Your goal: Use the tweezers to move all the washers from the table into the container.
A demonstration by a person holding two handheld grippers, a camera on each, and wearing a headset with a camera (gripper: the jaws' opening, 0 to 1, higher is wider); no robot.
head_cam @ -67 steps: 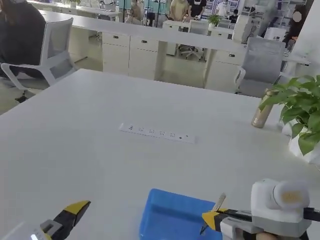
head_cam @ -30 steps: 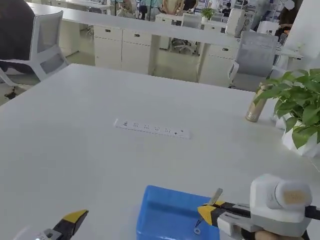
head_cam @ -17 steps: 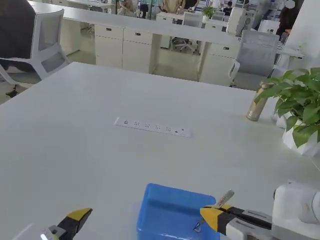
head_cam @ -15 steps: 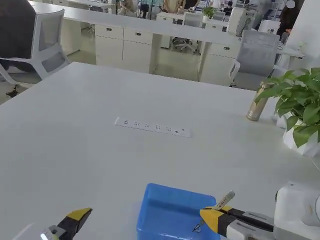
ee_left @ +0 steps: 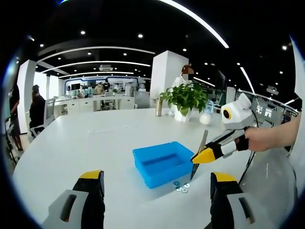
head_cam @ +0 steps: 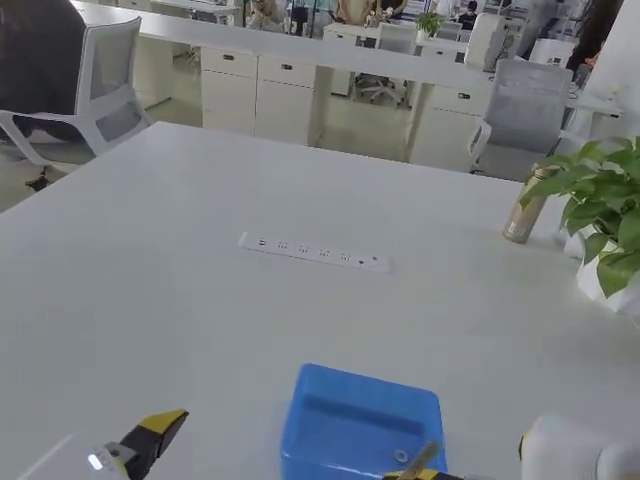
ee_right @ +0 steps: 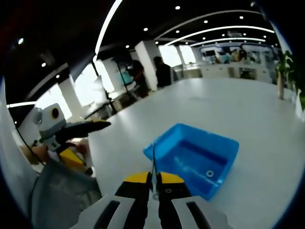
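A blue container [head_cam: 352,420] stands on the white table [head_cam: 200,300] near its front edge, with one washer [head_cam: 401,456] lying inside it, seen too in the right gripper view [ee_right: 209,173]. My right gripper [ee_right: 153,177] is shut on thin metal tweezers [ee_right: 153,160]. In the left gripper view the tweezers [ee_left: 200,149] slant down toward three loose washers [ee_left: 180,186] on the table beside the container [ee_left: 162,162]. My left gripper [ee_left: 157,175] stands open with nothing between its jaws; its yellow tip [head_cam: 158,428] is left of the container.
A white power strip [head_cam: 313,251] lies mid-table. A metal bottle [head_cam: 524,212] and a potted plant [head_cam: 605,235] stand at the right. Office chairs [head_cam: 105,95] ring the far edge. People stand at desks beyond. A hand [ee_left: 259,138] holds the right gripper.
The right gripper and tweezers have drawn back from over the container toward the table's near edge. A washer that hung at the tweezers' tip now lies in the container.
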